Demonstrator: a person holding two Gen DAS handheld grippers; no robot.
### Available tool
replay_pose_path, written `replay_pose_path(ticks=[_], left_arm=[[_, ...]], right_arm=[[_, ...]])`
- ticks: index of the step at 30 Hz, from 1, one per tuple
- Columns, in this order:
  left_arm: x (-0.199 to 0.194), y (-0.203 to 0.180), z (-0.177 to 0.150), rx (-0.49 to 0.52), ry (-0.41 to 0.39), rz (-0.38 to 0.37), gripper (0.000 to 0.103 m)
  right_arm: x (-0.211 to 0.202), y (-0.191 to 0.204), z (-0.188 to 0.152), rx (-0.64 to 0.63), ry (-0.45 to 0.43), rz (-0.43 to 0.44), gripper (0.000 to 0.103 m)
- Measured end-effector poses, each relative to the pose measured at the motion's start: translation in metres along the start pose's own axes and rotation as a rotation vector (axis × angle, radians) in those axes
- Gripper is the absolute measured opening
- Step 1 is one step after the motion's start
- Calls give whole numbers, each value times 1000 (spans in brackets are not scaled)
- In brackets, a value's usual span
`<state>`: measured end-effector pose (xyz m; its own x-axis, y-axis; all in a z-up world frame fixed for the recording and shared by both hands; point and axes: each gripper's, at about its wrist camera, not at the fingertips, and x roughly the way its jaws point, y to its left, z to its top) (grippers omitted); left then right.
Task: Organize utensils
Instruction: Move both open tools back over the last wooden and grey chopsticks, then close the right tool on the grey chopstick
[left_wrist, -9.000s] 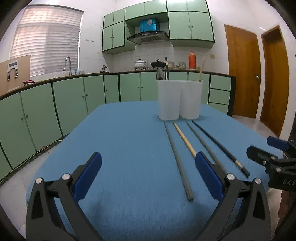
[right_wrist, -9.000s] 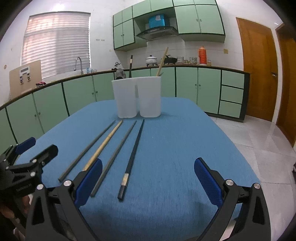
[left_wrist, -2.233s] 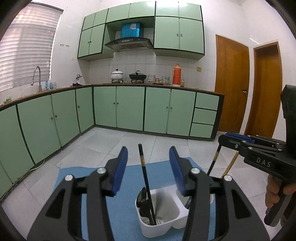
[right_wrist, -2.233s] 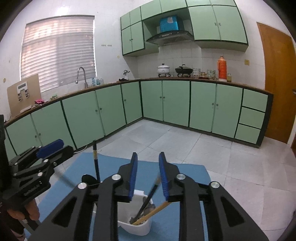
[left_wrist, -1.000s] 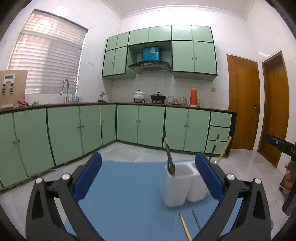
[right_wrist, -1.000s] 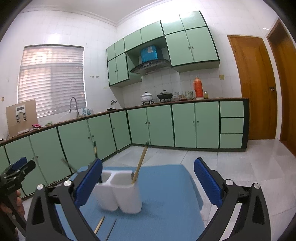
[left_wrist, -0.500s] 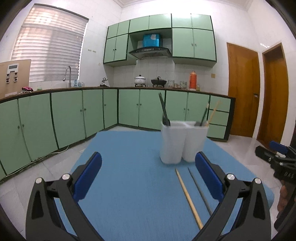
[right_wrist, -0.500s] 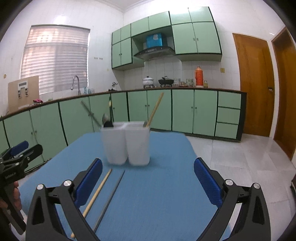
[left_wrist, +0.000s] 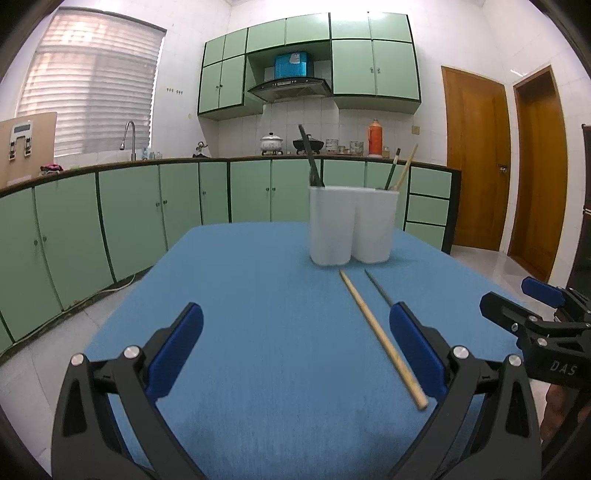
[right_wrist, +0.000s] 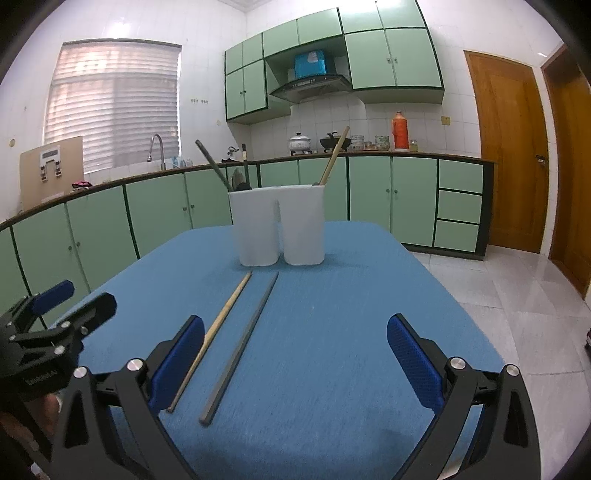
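Observation:
A white two-compartment utensil holder (left_wrist: 352, 225) (right_wrist: 280, 225) stands at the far end of the blue table (left_wrist: 266, 332). Chopsticks and a dark utensil stick up out of it. In front of it lie a wooden chopstick (left_wrist: 380, 336) (right_wrist: 214, 332) and a grey chopstick (left_wrist: 377, 287) (right_wrist: 243, 339), side by side. My left gripper (left_wrist: 295, 354) hovers open near the front edge, left of the wooden chopstick. My right gripper (right_wrist: 295, 358) is open too, just right of the grey chopstick. Neither holds anything.
Green base cabinets (left_wrist: 147, 206) and a counter with a sink tap (right_wrist: 157, 147) curve behind the table. Pots and an orange thermos (right_wrist: 400, 129) stand on the counter. Wooden doors (left_wrist: 476, 177) are at the right, tiled floor (right_wrist: 517, 288) beside the table.
Both grippers have let go of chopsticks over the holder, opened, and drawn back low to the table's front. Two chopsticks now stand in the holder that earlier lay on the table.

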<state>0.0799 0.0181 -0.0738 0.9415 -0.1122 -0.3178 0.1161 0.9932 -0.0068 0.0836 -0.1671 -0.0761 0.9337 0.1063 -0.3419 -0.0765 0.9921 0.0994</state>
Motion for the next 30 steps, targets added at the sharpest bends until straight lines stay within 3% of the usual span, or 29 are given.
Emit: replay_pose_path(ticks=[9,17,24,26,30], left_arm=[[-5,7,-28,14,0,18,98],[-5,27,-34,-5,-4,37,98],[-7,37,-32,-19,-8,40,98],[-6,38,-32,-26,-7,36,98],[-4,36,-32,-30,-7,30,98]], right_arm=[[-9,17,-26,-29,-37,-35,93],[-3,41,-43,-78,-31,-43,65],[0,54,-55,-96,-19,-54,46],[3,54,-57,-90,-12,-54,34],[5,53,-58,-79,-6,-50,26]])
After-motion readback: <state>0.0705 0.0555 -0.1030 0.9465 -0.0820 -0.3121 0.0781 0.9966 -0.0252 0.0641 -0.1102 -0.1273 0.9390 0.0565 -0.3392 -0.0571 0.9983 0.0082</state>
